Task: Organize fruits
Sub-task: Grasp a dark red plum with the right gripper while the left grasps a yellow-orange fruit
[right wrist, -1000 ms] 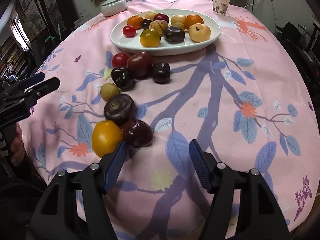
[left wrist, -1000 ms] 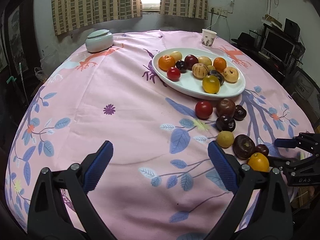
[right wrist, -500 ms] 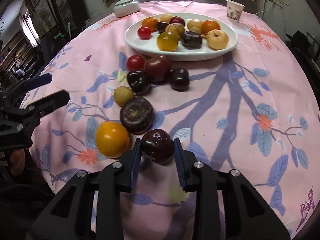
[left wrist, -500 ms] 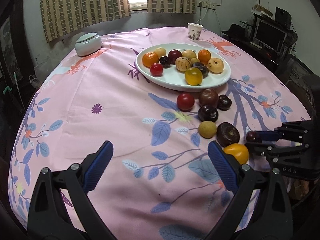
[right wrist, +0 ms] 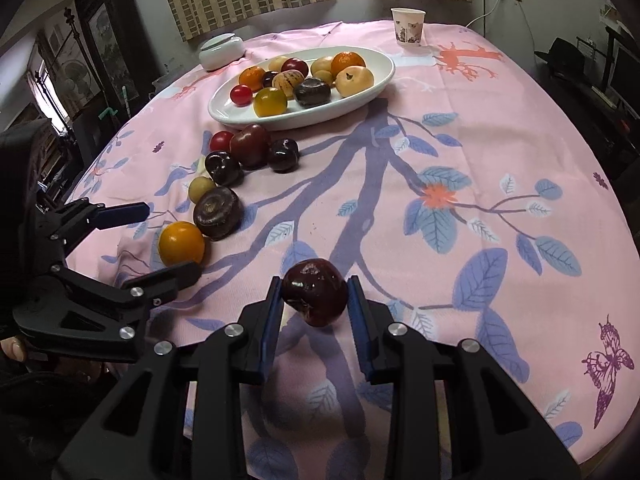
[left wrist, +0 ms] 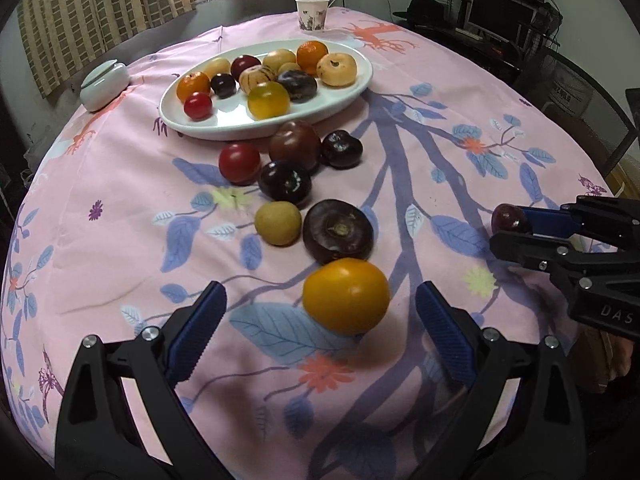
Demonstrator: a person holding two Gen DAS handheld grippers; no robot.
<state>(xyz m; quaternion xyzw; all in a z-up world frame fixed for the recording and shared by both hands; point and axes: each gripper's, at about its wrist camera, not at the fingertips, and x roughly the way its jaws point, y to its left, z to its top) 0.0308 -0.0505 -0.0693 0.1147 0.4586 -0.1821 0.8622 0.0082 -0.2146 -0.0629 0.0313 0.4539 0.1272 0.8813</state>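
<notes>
My right gripper (right wrist: 314, 294) is shut on a dark red fruit (right wrist: 315, 297), held a little above the pink tablecloth; the same fruit (left wrist: 510, 219) shows at the right in the left wrist view. My left gripper (left wrist: 320, 312) stands open around an orange-yellow fruit (left wrist: 346, 295) that lies on the cloth, its pads apart from it. Beyond it lie a dark purple fruit (left wrist: 338, 231), a small yellow-green fruit (left wrist: 278, 223) and several dark and red fruits (left wrist: 285, 182). A white oval plate (left wrist: 224, 126) at the back holds several fruits.
A paper cup (left wrist: 312, 14) stands at the far edge of the table and a white lidded jar (left wrist: 105, 85) at the back left. The cloth's right half (right wrist: 480, 200) is bare. A desk with monitors (left wrist: 500, 12) lies beyond the table at the right.
My right gripper closed on the dark red fruit and lifted it off the cloth, away from the row. My left gripper moved in around the orange-yellow fruit.
</notes>
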